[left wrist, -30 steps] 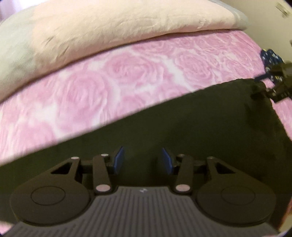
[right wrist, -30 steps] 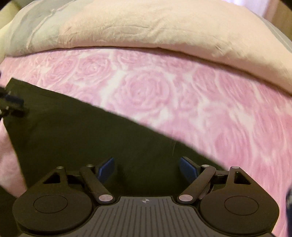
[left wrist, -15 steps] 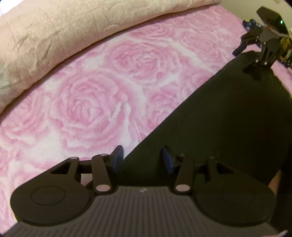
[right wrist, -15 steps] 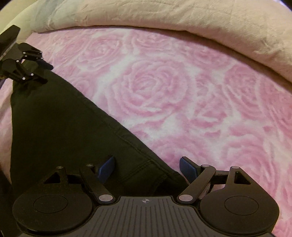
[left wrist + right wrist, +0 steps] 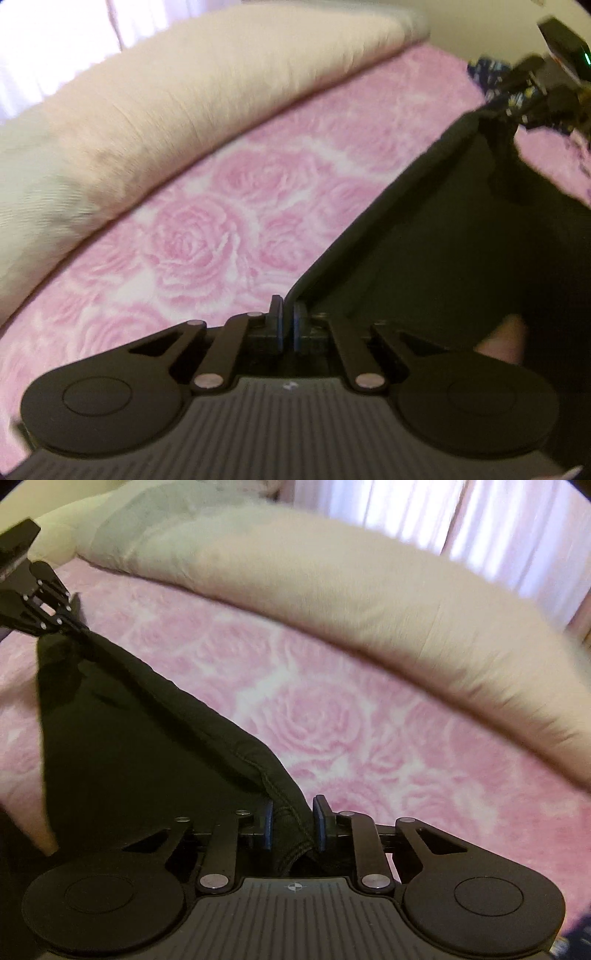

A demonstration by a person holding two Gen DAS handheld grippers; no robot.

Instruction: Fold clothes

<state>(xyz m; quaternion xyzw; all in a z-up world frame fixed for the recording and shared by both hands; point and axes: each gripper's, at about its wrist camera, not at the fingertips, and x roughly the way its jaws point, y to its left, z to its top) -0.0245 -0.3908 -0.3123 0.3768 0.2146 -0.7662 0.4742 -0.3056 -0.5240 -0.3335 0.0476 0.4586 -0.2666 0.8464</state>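
A black garment (image 5: 443, 251) is held up over a pink rose-patterned bed cover (image 5: 221, 229). My left gripper (image 5: 288, 325) is shut on one corner of its edge. My right gripper (image 5: 292, 823) is shut on the other corner, pinching a stitched hem. The edge runs taut between them. The garment (image 5: 129, 746) hangs down below that edge. In the left wrist view the right gripper (image 5: 517, 99) shows at the top right; in the right wrist view the left gripper (image 5: 70, 626) shows at the upper left.
A cream duvet (image 5: 184, 96) lies folded along the far side of the bed, also in the right wrist view (image 5: 332, 590). A dark blue patterned cloth (image 5: 491, 74) lies at the far right. Curtains (image 5: 480, 528) hang behind the bed.
Both grippers were open over the garment's edge; now both have closed on it and lifted it, stretching the edge between them. The views have tilted up.
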